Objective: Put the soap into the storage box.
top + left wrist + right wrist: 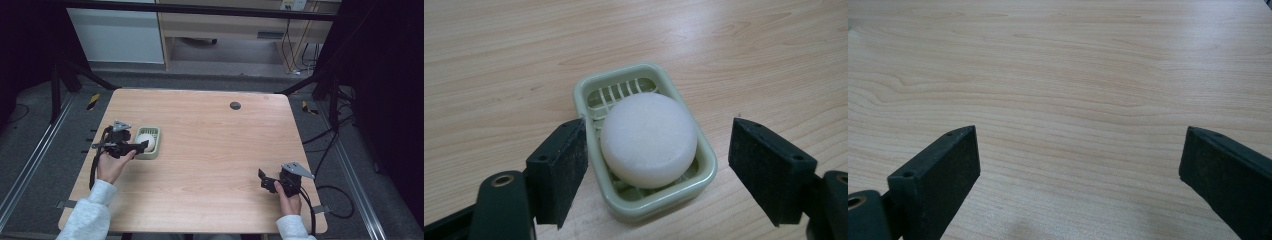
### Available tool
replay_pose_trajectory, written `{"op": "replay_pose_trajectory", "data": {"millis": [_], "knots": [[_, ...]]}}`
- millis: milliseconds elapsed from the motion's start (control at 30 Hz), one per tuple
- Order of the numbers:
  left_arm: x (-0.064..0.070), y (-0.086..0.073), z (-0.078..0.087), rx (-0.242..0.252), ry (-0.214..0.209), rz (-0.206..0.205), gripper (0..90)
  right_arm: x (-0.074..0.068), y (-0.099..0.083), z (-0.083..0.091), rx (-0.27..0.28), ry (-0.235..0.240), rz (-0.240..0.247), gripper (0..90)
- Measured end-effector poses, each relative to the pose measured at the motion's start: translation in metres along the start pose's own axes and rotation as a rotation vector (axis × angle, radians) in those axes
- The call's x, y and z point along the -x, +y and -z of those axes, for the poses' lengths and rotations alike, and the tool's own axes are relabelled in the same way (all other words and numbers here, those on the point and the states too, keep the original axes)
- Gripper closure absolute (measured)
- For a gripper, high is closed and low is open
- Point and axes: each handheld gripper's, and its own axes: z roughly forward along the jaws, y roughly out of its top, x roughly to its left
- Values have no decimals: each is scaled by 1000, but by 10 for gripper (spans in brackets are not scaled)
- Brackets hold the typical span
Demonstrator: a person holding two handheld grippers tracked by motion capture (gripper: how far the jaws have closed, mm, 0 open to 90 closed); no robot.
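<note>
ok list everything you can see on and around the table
soap bar: 1, white, round, lying in the soap dish
soap dish: 1, pale green, slatted, left part of the table
table: 1, light wood, centre
grommet: 1, dark, far side of tabletop
cabinet: 1, white, beyond the table
left gripper: 1, black, jaws open either side of the dish
right gripper: 1, black, open over bare wood, near right

The high view looks forward and down over the whole wooden table [210,165]. The left gripper view peers close along its jaws at the soap dish [704,172] just ahead, which the high view shares. The right gripper view faces bare tabletop ahead, close up.
</note>
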Motion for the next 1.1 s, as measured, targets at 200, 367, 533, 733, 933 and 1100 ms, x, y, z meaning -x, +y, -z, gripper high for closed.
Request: {"op": "replay_pose_trajectory", "data": {"millis": [200,367,533,733,933,1100], "knots": [[3,-15,14,51,-20,-2,232,0,0,0,0,-1,1,33],[7,-32,20,65,-21,-24,228,0,0,0,2,-1,2,33],[10,-46,25,71,-21,-32,222,0,0,0,3,2,2,33],[12,-60,31,75,-17,-36,222,0,0,1,1,12,-5,33],[11,-77,37,66,-4,-38,224,0,0,1,1,16,-9,33],[2,-90,43,84,2,10,232,0,0,2,3,12,-3,33]]}}
